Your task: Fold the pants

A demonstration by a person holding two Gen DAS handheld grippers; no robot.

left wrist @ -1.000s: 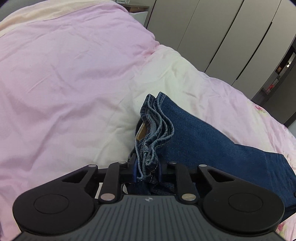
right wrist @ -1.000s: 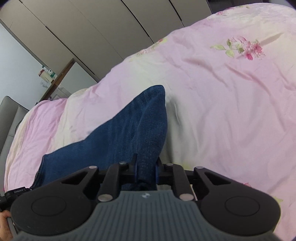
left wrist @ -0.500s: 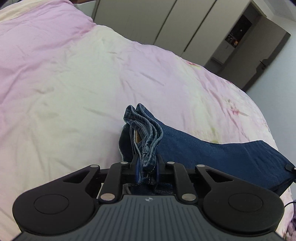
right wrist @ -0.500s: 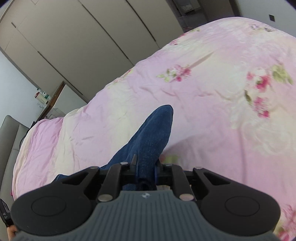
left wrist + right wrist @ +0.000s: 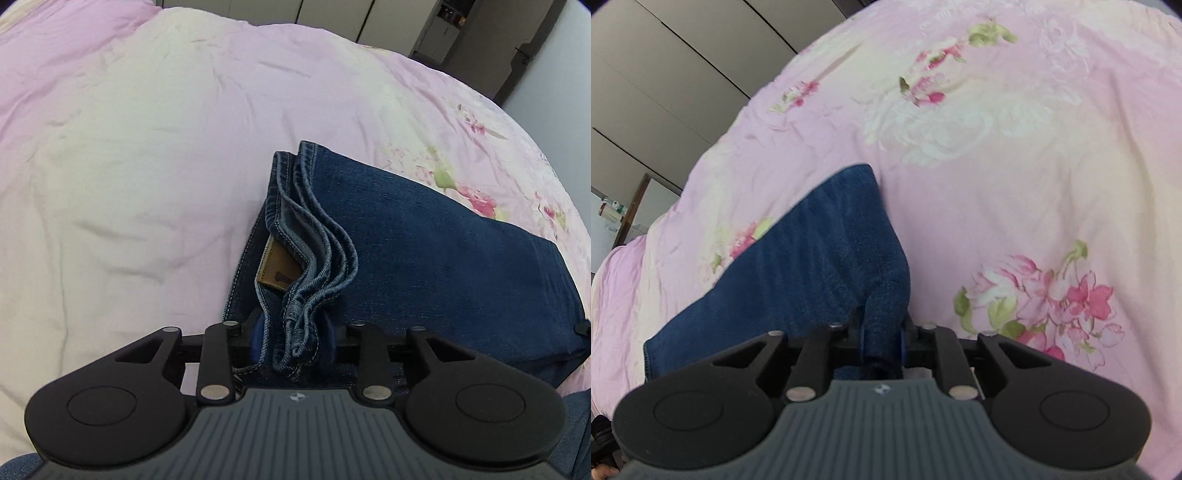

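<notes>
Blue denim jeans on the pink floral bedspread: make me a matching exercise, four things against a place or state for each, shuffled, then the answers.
1. blue denim jeans
2. tan leather patch
3. left gripper
4. pink floral bedspread

A. peeking out between stacked denim hems
B. spread beneath everything
C. folded, pinched at two edges
D. shut on layered hems

Pairs: 1-C, 2-A, 3-D, 4-B

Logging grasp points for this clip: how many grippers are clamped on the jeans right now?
2. The left gripper pinches the bunched hem and waistband layers of the jeans; the right gripper pinches a plain folded denim edge. Neither view shows both grips together.
</notes>
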